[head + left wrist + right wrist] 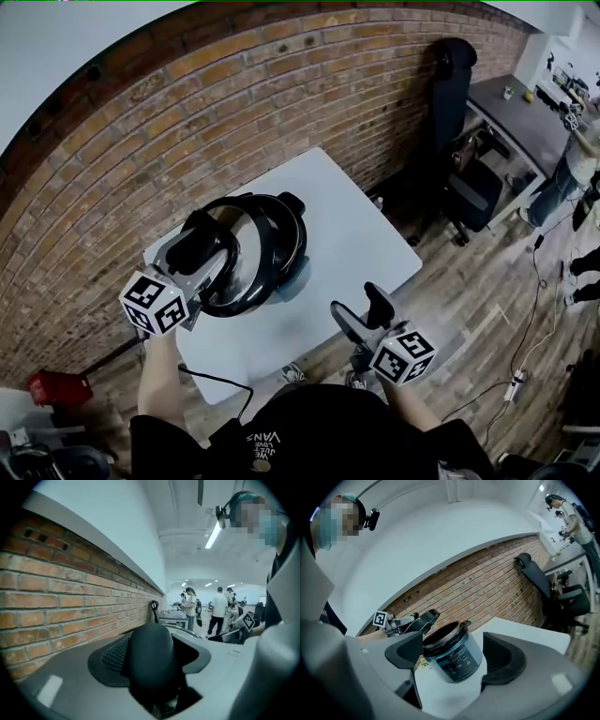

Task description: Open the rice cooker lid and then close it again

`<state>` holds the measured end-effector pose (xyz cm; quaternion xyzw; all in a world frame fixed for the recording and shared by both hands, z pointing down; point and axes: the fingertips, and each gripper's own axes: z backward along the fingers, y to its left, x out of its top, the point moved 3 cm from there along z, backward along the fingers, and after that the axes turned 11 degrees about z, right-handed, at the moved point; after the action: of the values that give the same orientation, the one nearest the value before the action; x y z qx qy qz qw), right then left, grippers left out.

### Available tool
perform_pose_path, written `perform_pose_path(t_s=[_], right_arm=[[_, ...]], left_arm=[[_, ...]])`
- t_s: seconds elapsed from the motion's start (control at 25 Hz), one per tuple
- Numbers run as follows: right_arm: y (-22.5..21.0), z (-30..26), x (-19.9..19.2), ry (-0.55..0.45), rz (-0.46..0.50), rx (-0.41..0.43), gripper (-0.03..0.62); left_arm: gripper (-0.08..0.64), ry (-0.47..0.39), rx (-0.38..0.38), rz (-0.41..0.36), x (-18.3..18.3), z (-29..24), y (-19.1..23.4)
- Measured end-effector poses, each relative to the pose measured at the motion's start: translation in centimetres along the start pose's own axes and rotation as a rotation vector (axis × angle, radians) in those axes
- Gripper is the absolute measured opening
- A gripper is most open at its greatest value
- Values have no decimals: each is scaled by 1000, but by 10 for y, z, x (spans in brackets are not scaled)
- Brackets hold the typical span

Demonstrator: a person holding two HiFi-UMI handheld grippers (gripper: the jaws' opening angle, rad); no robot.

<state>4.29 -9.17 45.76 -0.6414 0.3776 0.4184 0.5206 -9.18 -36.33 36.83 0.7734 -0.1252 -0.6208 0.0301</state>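
From the head view, a smooth white worktop [356, 234] stood against a rough brick wall [187, 122]. The round cooker [292, 279], grey-blue with a black rim, sat by the worktop's left corner. Its steel bowl [286, 239] gleamed, and what it held could not be told. The lid [251, 253], black-rimmed with a shiny face, hung tilted over the cooker's left side in the left tongs [202, 251]. The right tongs [362, 309] hovered over the near edge, jaws wide and empty.

The left gripper view alone showed the grip. The jaws' textured dark pads [112, 658] were closed on the lid's matte, domed black knob [152, 660]. People [218, 609] stood far off.

The right gripper view alone showed the cooker's dark front panel [457, 660]. The cooker's top was uncovered, and it was framed between the spread jaws yet well apart from them.
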Motion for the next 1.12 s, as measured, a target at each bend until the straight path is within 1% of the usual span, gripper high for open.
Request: perform_pose_path(t_s=[0.28,0.4,0.6,0.72,0.84,1.12], right_arm=[[-12,14,-7,-45,-43,-138,394],[-16,21,-11,-59,-60,-185,394],[-21,29,-18,-70,-84,-239,394],[-26,33,-20,-74,-90,-264,394],[-30,34,-19,-76,-88,-272,394],[-29,25,-18,-63,-87,-240,394]], left_arm=[[281,191,-152,-115,-6,-71,0],[281,256,-192,-175,-12,-91,-1],[281,333,-241,-256,-25,-110,0],[281,363,-267,-281,-32,-113,-2],[281,367,-282,-288,-32,-114,-3],[282,374,-297,-293,-34,-114,-1]])
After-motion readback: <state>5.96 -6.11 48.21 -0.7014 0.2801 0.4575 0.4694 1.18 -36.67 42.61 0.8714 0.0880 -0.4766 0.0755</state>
